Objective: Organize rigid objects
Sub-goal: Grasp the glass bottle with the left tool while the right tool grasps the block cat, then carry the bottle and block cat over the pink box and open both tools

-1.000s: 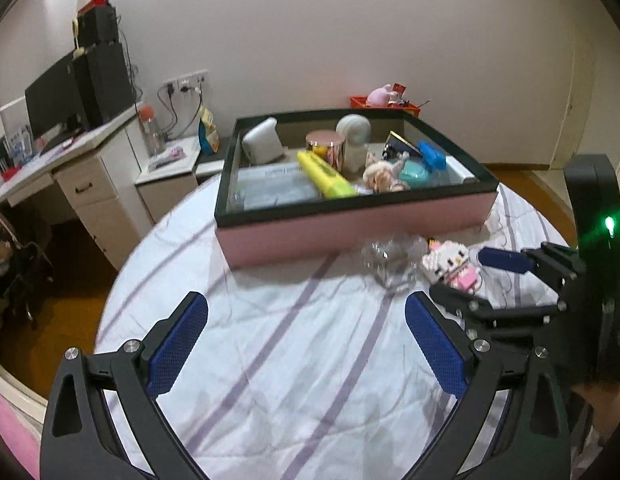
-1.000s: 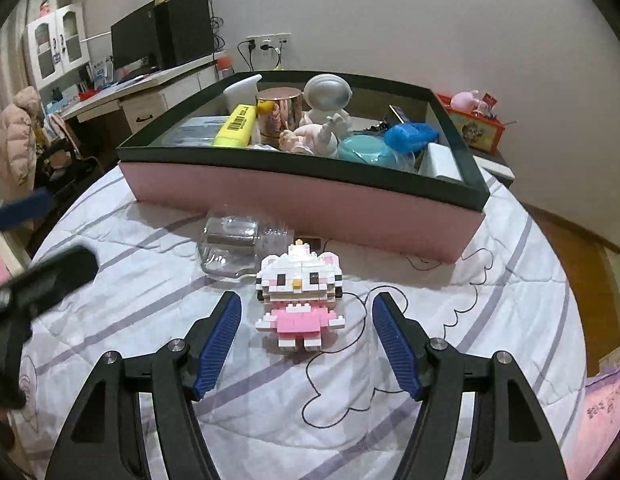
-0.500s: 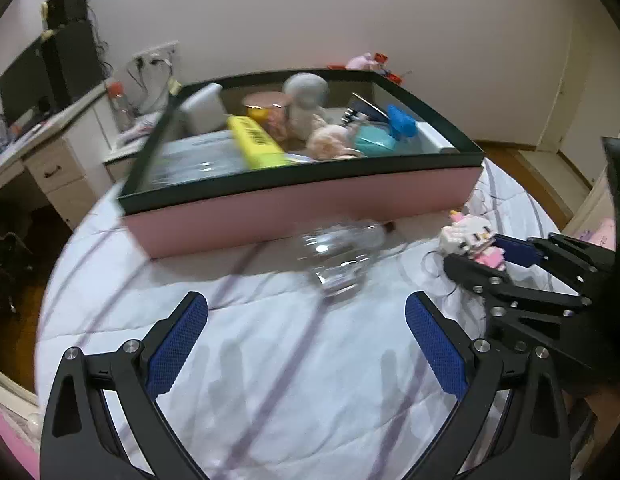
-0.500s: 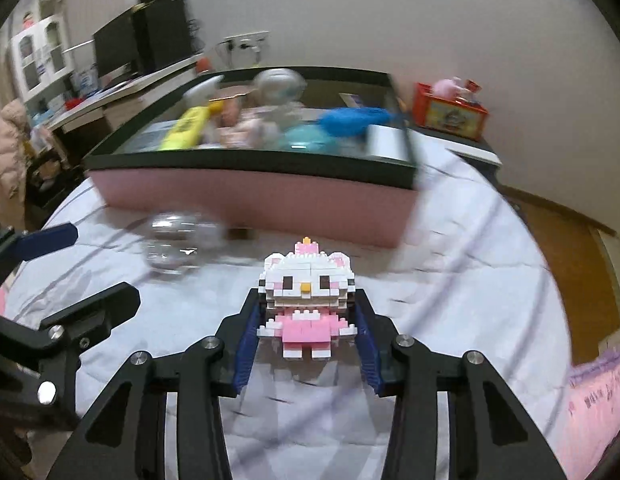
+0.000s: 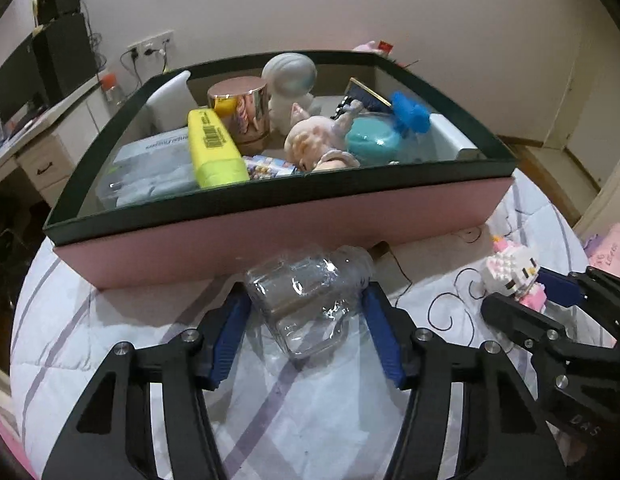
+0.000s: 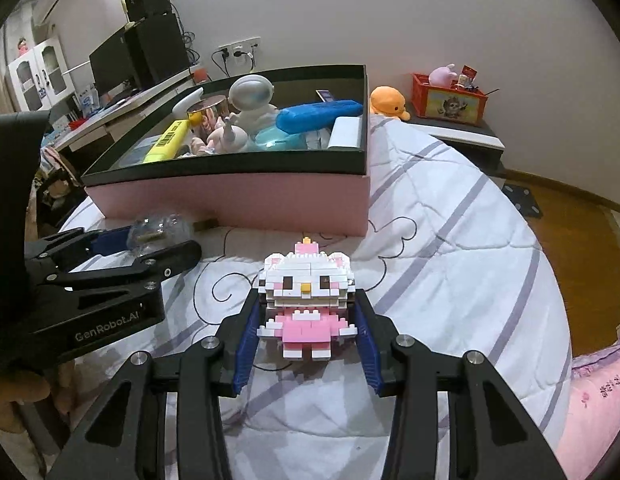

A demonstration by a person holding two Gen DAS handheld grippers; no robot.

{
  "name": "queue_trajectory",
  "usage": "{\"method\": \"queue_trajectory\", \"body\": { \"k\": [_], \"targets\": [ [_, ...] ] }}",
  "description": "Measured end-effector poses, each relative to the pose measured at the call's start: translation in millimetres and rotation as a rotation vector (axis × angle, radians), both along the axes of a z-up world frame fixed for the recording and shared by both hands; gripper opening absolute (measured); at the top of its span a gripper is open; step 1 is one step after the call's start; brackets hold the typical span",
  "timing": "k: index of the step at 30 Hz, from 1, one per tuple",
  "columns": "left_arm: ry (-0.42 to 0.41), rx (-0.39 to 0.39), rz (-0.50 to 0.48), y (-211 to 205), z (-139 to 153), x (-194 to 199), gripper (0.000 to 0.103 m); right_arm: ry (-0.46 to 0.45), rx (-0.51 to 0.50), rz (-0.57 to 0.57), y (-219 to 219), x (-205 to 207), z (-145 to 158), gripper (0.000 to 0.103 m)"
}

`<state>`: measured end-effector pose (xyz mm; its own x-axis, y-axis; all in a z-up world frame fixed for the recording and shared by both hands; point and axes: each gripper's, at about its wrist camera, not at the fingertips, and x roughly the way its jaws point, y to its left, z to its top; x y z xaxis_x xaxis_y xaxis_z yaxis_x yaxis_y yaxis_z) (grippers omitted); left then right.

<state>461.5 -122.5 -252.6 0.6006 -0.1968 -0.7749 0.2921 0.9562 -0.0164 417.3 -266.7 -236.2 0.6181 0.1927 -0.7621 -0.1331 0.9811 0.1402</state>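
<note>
A clear plastic jar [image 5: 310,300] lies on its side on the bed, just in front of the pink box [image 5: 294,236]. My left gripper [image 5: 306,290] is closing on it, and both blue pads touch its sides. From the right wrist view the left gripper [image 6: 158,240] and the jar [image 6: 158,228] are at the left. A white and pink block-built cat figure [image 6: 306,284] stands upright in my right gripper [image 6: 308,300], which is shut on it. The left wrist view has the figure [image 5: 510,268] and the right gripper [image 5: 522,292] at the right.
The pink box's dark rim [image 6: 230,164] encloses a yellow pack [image 5: 214,148], a copper can [image 5: 242,112], a white astronaut figure [image 5: 290,80], a doll [image 5: 314,140] and blue items. An orange plush [image 6: 386,100] and a red crate [image 6: 450,100] are behind the bed. A desk [image 6: 110,116] stands at the left.
My left gripper moved forward to the clear jar and its jaws came in around it. My right gripper shut on the block figure and now holds it.
</note>
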Motion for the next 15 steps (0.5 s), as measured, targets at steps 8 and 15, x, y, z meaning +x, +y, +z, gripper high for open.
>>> {"method": "queue_trajectory", "body": {
  "k": [8,15],
  "targets": [
    [-0.056,-0.014,-0.023,11,16,-20,0.059,-0.033,0.001,0.002,3,-9,9,0.045],
    [-0.164,-0.058,-0.024,31,61,-40,0.059,-0.117,-0.005,0.034,22,-19,40,0.045]
  ]
}}
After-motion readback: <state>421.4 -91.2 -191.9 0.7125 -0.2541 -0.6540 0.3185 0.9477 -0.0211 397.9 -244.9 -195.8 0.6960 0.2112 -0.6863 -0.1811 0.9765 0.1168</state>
